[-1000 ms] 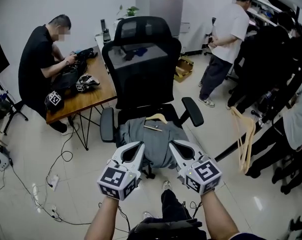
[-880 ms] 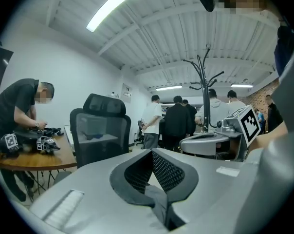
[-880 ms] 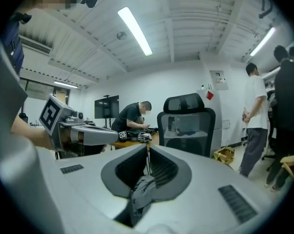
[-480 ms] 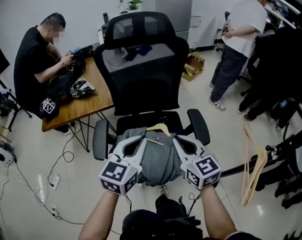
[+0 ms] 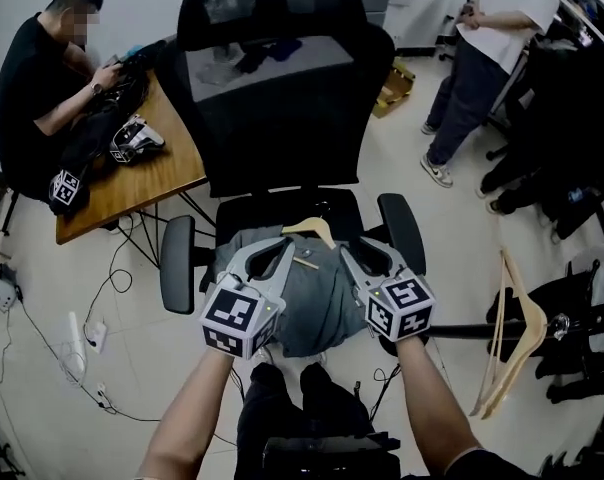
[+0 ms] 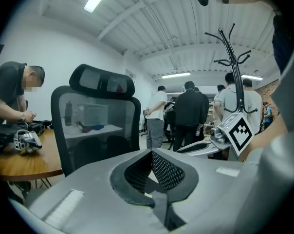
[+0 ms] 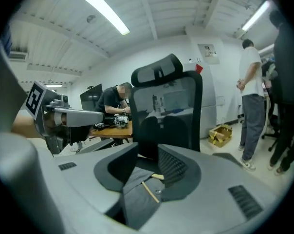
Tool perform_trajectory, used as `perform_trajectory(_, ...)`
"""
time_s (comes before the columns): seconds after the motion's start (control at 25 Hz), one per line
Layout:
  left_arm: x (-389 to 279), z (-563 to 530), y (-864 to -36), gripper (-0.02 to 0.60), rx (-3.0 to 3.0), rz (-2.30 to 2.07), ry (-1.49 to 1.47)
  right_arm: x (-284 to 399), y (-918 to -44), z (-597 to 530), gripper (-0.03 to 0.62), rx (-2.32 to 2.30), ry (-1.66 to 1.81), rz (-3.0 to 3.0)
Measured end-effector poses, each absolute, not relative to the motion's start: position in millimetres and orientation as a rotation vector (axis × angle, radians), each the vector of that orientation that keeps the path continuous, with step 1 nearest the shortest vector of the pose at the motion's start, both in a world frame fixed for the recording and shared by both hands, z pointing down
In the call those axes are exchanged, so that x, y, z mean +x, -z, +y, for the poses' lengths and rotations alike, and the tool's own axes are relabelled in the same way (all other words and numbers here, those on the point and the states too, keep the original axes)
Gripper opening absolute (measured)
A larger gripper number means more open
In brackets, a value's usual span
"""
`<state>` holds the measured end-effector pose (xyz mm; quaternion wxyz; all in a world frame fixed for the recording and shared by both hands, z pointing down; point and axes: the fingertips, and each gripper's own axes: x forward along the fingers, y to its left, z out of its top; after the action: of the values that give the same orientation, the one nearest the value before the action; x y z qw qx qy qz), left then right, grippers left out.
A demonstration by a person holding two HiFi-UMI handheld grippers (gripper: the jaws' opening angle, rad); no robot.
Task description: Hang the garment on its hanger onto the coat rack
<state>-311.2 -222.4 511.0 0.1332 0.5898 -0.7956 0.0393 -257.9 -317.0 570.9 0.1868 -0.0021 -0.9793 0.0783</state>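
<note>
A grey garment (image 5: 317, 303) lies on the seat of a black office chair (image 5: 282, 98), and a wooden hanger (image 5: 307, 230) shows at its far edge. Both grippers hover just above the garment. My left gripper (image 5: 259, 256) is over its left side; in the left gripper view (image 6: 159, 201) its jaws look shut, with nothing seen between them. Over the right side, the jaws of my right gripper (image 5: 367, 260) are opening. The garment (image 7: 137, 201) and a wooden hanger bar (image 7: 149, 190) show through their gap, unpressed. A black coat rack (image 6: 229, 57) stands behind, to the right.
A wooden desk (image 5: 132, 183) with a seated person (image 5: 42, 88) is at the left. Another person (image 5: 482, 58) stands at the back right beside dark hanging clothes. Spare wooden hangers (image 5: 512, 338) hang on a black pole at the right. Cables and a power strip (image 5: 72, 353) lie on the floor.
The view has closed in on the chair and tilted down. Both grippers have moved forward and now sit over the grey garment on the seat.
</note>
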Motion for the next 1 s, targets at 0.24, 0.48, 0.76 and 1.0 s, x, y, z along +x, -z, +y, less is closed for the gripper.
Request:
perform_trajectory(0.24, -334, -238, -585, 0.000, 1.689, -2.184, -0.115, -280, -689, -337, 0.175, 0.079, -0.295, -2.546)
perform_trajectory(0.48, -333, -250, -638, 0.001, 1.709, -2.081, -0.148, -288, -812, -364, 0.229, 0.146, -0.382, -2.351)
perform_trajectory(0.76, -332, -254, -681, 0.000, 1.685, -2.013, -0.129, -293, -890, -377, 0.265, 0.150, -0.403, -2.206)
perform_trajectory(1.0, -332, -257, -692, 0.000, 1.669, -2.017, -0.098, -304, -912, -379, 0.214, 0.124, -0.242, -2.086)
